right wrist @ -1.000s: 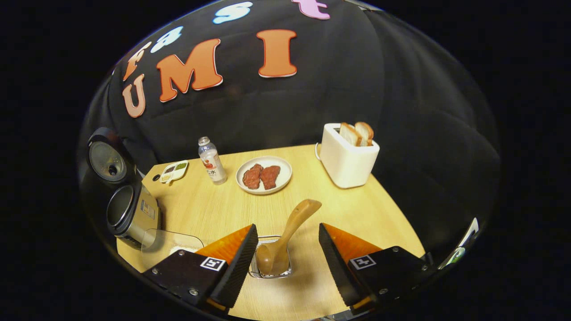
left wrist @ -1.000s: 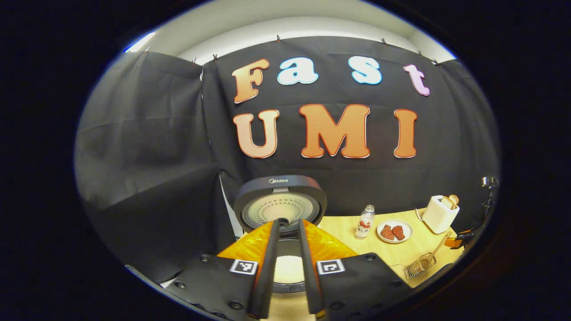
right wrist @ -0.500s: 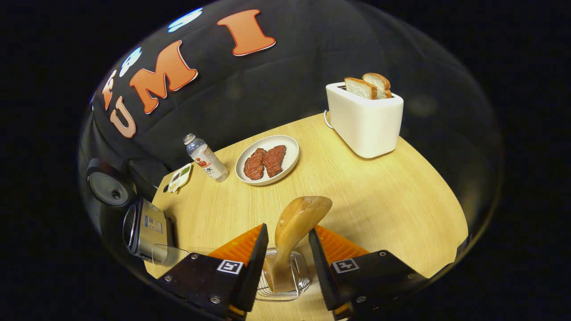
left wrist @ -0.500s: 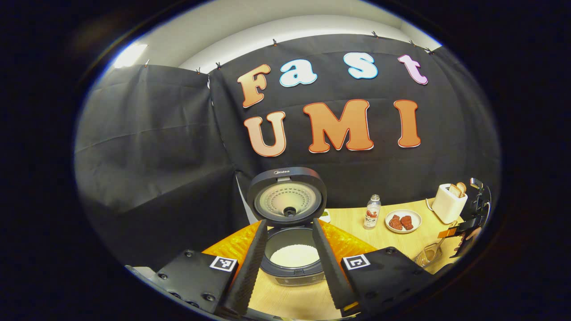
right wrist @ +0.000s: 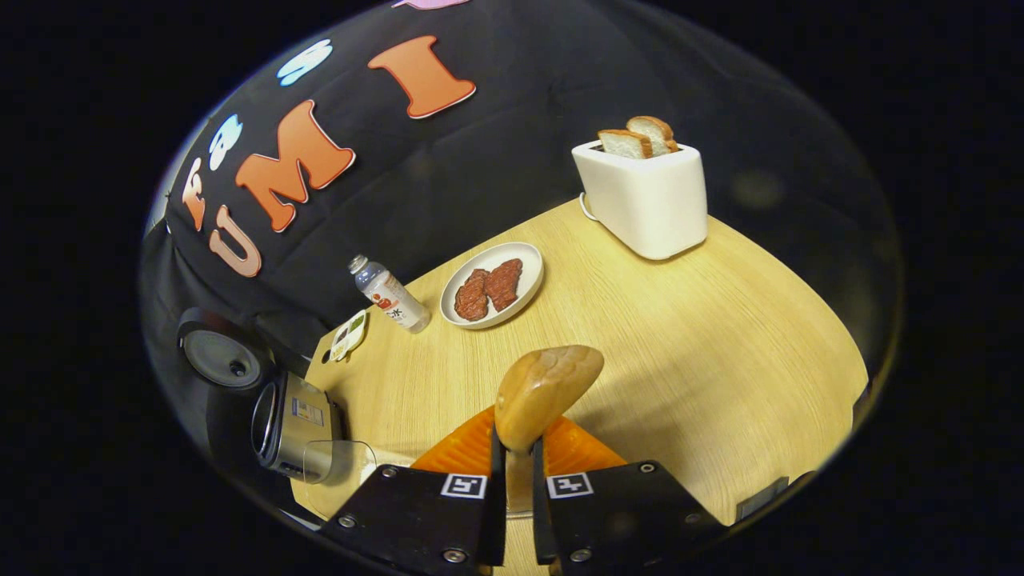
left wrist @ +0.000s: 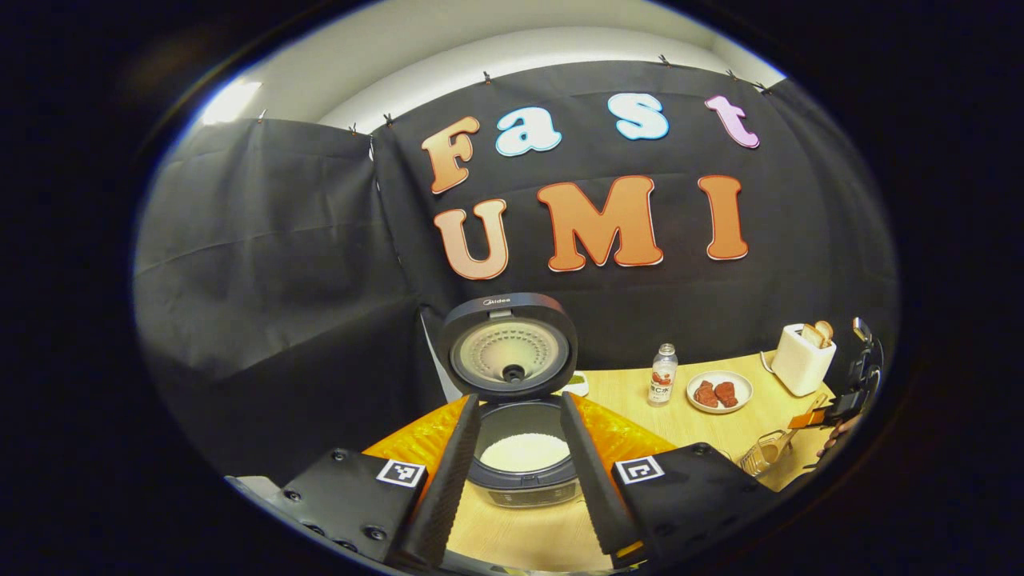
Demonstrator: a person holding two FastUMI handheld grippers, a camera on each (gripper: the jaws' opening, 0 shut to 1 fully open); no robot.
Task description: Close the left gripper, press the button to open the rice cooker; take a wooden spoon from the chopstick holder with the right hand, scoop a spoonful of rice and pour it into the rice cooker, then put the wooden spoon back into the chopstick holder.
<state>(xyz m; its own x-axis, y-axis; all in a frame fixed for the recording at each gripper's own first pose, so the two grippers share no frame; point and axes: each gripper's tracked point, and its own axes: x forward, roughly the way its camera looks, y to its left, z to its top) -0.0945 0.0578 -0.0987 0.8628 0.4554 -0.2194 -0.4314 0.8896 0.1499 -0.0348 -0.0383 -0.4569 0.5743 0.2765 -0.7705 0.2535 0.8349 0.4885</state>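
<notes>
The rice cooker (left wrist: pixel 524 472) stands with its lid (left wrist: pixel 510 346) raised, and white rice lies in its pot. My left gripper (left wrist: pixel 520 404) hovers in front of it, open, with nothing between the fingers. In the right gripper view the wooden spoon (right wrist: pixel 548 384) rises handle-up between the fingers. My right gripper (right wrist: pixel 514 448) is shut on the handle. The chopstick holder is hidden beneath those fingers there. In the left gripper view the wire chopstick holder (left wrist: pixel 762 458) sits far right on the table, with the right gripper (left wrist: pixel 836 406) over it. The cooker (right wrist: pixel 290 416) lies at the left.
A clear container of rice (right wrist: pixel 340 464) sits beside the cooker. On the wooden table (right wrist: pixel 704 344) are a small bottle (right wrist: pixel 392 294), a plate of meat (right wrist: pixel 490 284), a small sauce dish (right wrist: pixel 348 336) and a white toaster (right wrist: pixel 640 200) holding bread.
My right gripper came down over the spoon handle and shut on it. My left gripper opened wider and drew back from the cooker.
</notes>
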